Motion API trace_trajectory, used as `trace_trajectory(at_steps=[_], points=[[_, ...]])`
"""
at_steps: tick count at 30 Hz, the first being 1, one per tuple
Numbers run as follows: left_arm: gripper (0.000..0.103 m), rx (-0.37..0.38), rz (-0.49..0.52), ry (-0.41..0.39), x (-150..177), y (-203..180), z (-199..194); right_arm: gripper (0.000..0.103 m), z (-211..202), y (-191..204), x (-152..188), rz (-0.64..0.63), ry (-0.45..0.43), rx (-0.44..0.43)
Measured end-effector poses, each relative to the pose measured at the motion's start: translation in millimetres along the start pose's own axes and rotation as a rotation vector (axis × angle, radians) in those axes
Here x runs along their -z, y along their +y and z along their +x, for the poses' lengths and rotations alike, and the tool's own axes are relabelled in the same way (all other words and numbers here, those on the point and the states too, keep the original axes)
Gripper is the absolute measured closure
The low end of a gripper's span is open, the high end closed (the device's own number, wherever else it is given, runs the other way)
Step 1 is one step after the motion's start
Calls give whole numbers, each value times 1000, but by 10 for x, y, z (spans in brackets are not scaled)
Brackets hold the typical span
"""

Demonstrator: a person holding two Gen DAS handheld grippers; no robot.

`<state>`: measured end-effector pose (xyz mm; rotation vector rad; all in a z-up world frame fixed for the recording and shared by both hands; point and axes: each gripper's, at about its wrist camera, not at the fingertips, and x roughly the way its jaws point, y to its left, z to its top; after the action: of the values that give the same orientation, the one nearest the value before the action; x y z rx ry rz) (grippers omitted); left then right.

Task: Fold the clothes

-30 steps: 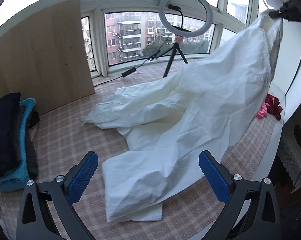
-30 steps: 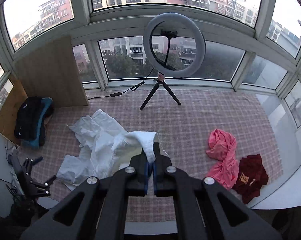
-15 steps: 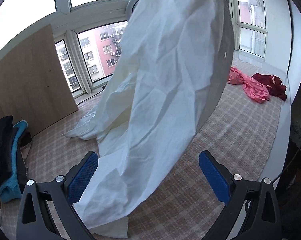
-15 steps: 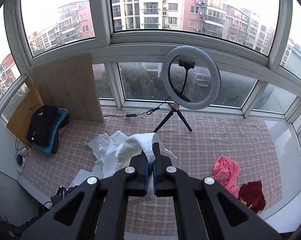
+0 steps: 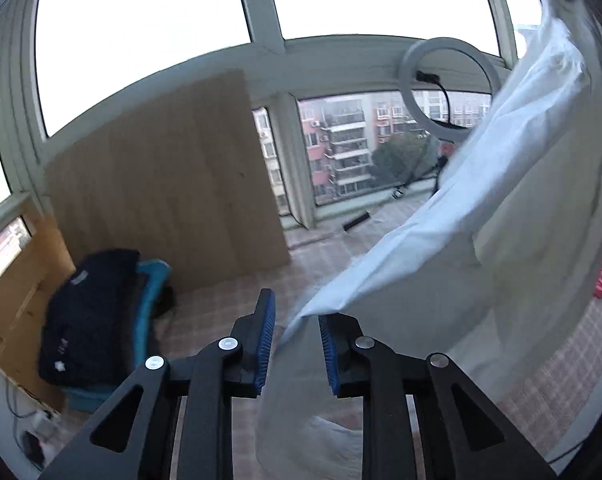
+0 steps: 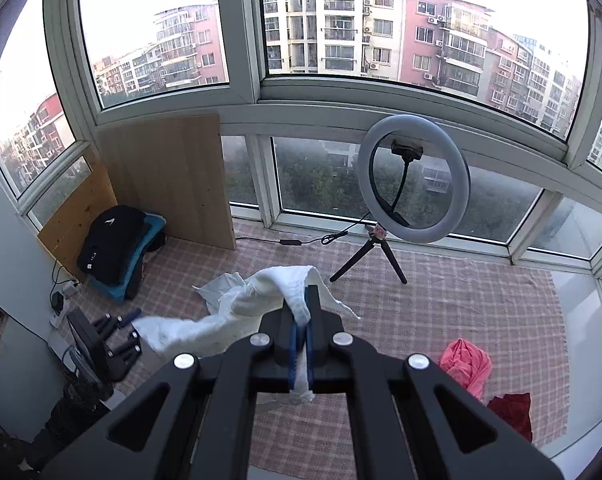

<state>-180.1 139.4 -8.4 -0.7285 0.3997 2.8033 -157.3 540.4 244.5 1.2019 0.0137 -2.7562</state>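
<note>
A white garment (image 6: 261, 292) hangs lifted over the checked mat. My right gripper (image 6: 301, 312) is shut on a bunched part of it, and the cloth drapes over the fingertips. In the left wrist view the white garment (image 5: 481, 220) stretches from the upper right corner down to my left gripper (image 5: 295, 312). The left jaws are closing, with a pointed edge of the cloth between the blue pads (image 5: 265, 340). A gap still shows between pads and cloth.
A ring light on a tripod (image 6: 413, 176) stands by the windows. A wooden board (image 6: 169, 176) leans at the left, with a pile of dark and teal clothes (image 6: 117, 248) beside it. A pink garment (image 6: 465, 364) and a dark red one (image 6: 509, 412) lie on the mat's right side.
The left gripper has risen and swung left, and its wide jaws have narrowed around the garment's edge. The right gripper lifted the garment higher, then held still.
</note>
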Motion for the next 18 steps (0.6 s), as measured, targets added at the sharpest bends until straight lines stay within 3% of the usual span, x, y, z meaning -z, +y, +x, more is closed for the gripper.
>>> trace_trajectory(at_steps=[2,4,6,7,11,15,18], points=[[83,-58,22,-49,-128,70,-9,100,-20,-24,18,10,-5,-12],[79,-44,15,-65,-97,16,101,100,-15,-28,13,9,-4,-12],[51,22,-7,-38,84,-159,289,100,25,-29,-1,15,0,-12],[45,65,-5,-2,224,-294,407,100,61,-24,-6,18,7,-12],[43,172,41,117,690,-811,544,100,221,47,-8,5,46,1],[42,254,11,106,712,-975,235,100,312,97,-4,-12,64,1],[35,302,15,13,393,-1060,-51,100,333,95,6,-15,70,-6]])
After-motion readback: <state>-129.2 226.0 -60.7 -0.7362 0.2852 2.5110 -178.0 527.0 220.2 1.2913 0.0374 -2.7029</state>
